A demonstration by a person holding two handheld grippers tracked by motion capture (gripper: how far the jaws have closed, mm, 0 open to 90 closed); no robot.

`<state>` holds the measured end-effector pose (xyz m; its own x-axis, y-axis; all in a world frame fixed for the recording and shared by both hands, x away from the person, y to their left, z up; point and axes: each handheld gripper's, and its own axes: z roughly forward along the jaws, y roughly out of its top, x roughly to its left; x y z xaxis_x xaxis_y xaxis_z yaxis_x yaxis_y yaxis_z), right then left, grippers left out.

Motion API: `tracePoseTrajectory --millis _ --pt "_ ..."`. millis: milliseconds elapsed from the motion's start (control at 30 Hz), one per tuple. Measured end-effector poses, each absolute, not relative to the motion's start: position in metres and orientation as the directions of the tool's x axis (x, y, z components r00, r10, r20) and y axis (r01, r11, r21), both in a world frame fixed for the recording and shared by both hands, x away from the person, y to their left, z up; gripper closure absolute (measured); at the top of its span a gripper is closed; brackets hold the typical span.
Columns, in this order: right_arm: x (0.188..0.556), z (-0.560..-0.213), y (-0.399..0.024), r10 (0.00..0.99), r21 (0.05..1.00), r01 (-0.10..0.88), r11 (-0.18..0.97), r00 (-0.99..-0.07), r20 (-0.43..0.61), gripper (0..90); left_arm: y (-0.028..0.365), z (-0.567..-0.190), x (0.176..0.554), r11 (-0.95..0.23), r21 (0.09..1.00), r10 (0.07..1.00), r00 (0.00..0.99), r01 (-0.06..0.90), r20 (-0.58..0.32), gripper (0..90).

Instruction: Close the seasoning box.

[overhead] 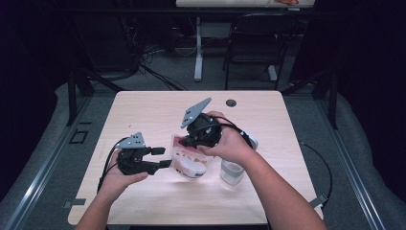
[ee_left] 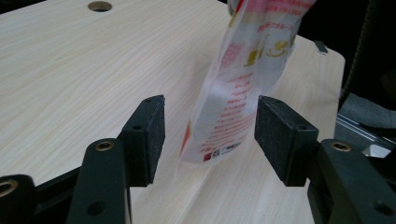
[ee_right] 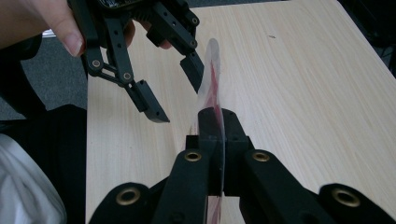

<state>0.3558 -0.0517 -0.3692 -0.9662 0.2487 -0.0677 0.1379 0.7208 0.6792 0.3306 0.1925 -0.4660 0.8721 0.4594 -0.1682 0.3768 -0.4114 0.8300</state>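
Observation:
A clear plastic bag [overhead: 189, 160] with red and pink print and white contents hangs just above the wooden table [overhead: 143, 105]. My right gripper [overhead: 184, 142] is shut on the bag's top edge; in the right gripper view the jaws [ee_right: 215, 121] pinch the thin film [ee_right: 211, 70] edge-on. My left gripper [overhead: 163, 157] stands open at the bag's left side. In the left gripper view the bag's lower corner [ee_left: 243, 79] hangs between the two pads [ee_left: 210, 135], and neither pad presses on it. The left gripper [ee_right: 176, 93] also appears beyond the bag in the right gripper view.
A clear glass cup [overhead: 231, 172] stands on the table just right of the bag, under my right forearm. A round cable hole [overhead: 231, 102] sits near the far edge. Beyond the table are a black chair [overhead: 253, 43] and a desk leg.

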Motion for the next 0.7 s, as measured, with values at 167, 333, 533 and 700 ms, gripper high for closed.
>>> tracePoseTrajectory --millis 167,333,533,700 --pt "0.353 -0.364 -0.054 0.232 0.679 0.124 0.723 -0.970 -0.070 90.0 0.187 -0.468 0.331 -0.425 0.829 0.425 0.889 0.364 -0.172 43.5" --pt "0.349 -0.355 -0.055 0.214 0.691 0.109 0.715 -0.974 -0.068 90.0 0.182 -0.468 0.330 -0.428 0.832 0.400 0.899 0.352 -0.175 43.6" --pt "0.343 -0.344 -0.056 0.188 0.696 0.083 0.713 -0.979 -0.077 90.0 0.174 -0.469 0.328 -0.443 0.829 0.369 0.913 0.340 -0.176 43.6" --pt "0.341 -0.340 -0.057 0.182 0.701 0.077 0.709 -0.980 -0.077 90.0 0.167 -0.470 0.327 -0.452 0.828 0.351 0.920 0.332 -0.177 43.7"
